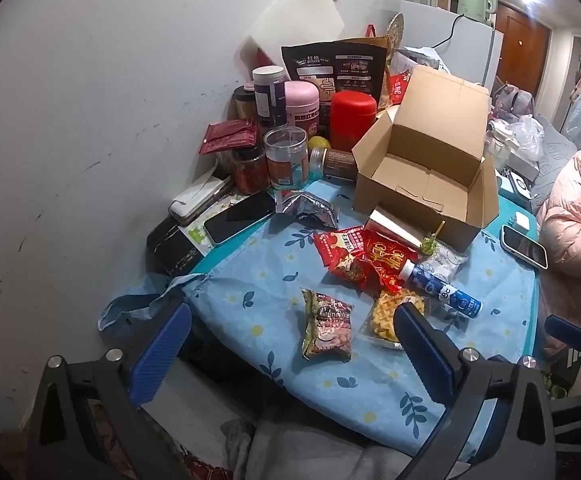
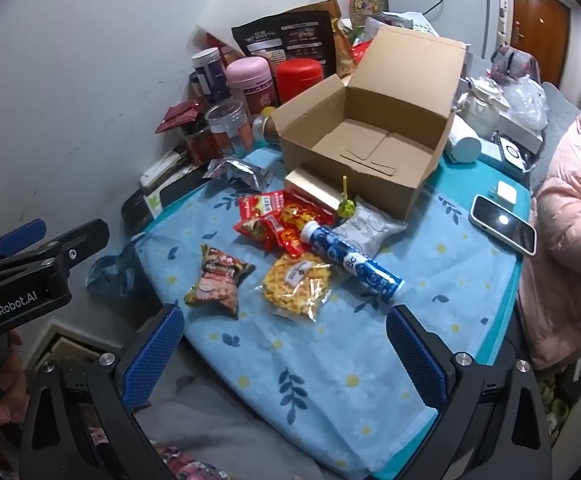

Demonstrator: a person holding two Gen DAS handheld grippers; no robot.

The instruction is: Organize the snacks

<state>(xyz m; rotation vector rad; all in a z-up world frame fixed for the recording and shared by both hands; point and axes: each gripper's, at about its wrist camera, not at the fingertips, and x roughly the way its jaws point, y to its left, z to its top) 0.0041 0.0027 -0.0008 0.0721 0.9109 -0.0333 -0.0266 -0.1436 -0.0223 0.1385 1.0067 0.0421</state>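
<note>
Both my grippers [image 1: 290, 344] [image 2: 282, 344] gape empty; the peanut packet [image 2: 220, 280] looks light, crinkly, slippery, so I pinch its sealed edge

Your red crinkled snack packets [image 2: 268, 220] are overlapping each other, so you are not getting a count. The blue cylindrical tube [image 2: 350, 258] is covering part of the white patterned pillow pack [image 2: 364, 226] and a corner of the clear bag of yellow crisps [image 2: 296, 286]. The open brown cardboard box [image 2: 374, 136] is hiding the base of the small green lollipop-shaped thing [image 2: 345, 204], too small to identify. Jars behind the box are blocking one another; their label print is reading as blur. The pink padded jacket [image 1: 578, 236] is running off the right edge.
</note>
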